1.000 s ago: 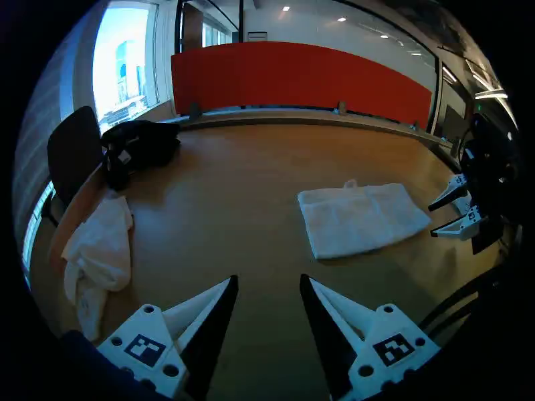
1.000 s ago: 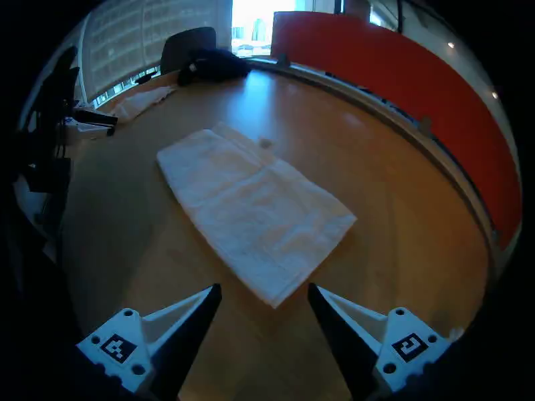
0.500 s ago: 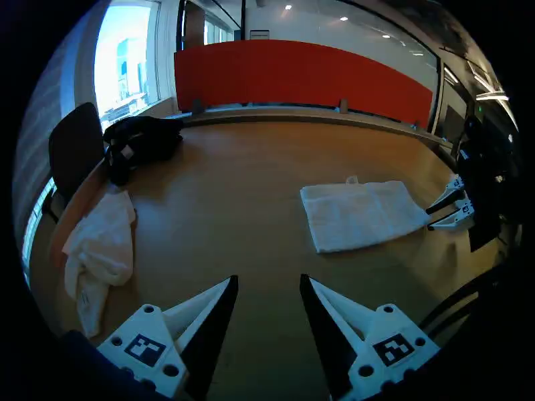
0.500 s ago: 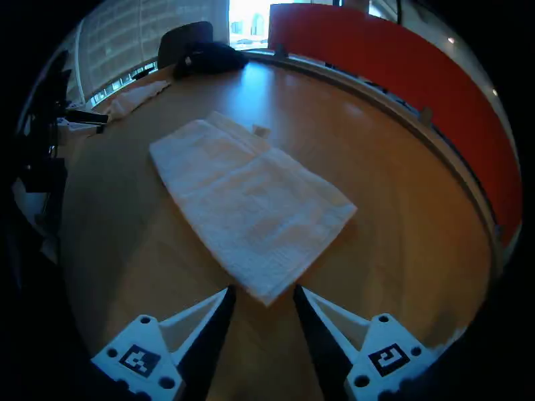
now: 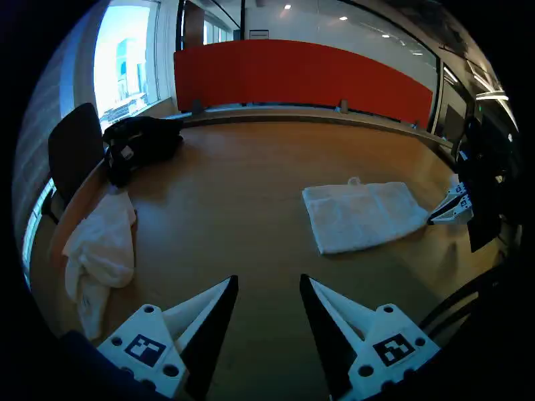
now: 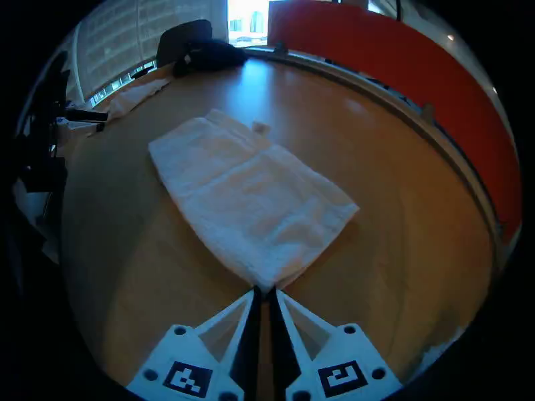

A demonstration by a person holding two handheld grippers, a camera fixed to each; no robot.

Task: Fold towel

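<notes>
A white towel (image 6: 247, 200), folded into a rectangle, lies flat on the wooden table (image 6: 401, 220). In the right gripper view, my right gripper (image 6: 264, 293) is shut on the towel's nearest corner, which is slightly bunched between the tips. The left gripper view shows the same towel (image 5: 364, 214) to the right, with the right gripper (image 5: 455, 207) at its far right edge. My left gripper (image 5: 267, 281) hovers open over bare table, well short of the towel, holding nothing. It also appears far off at the table's left side (image 6: 83, 117) in the right gripper view.
A crumpled white cloth (image 5: 100, 247) lies at the table's left edge beside a dark chair (image 5: 73, 150). A black bag (image 5: 144, 140) rests farther back. A red partition (image 5: 301, 73) runs along the table's far side.
My right gripper moved forward to the towel's near corner and went from open to shut on it. The left gripper stayed almost still and open.
</notes>
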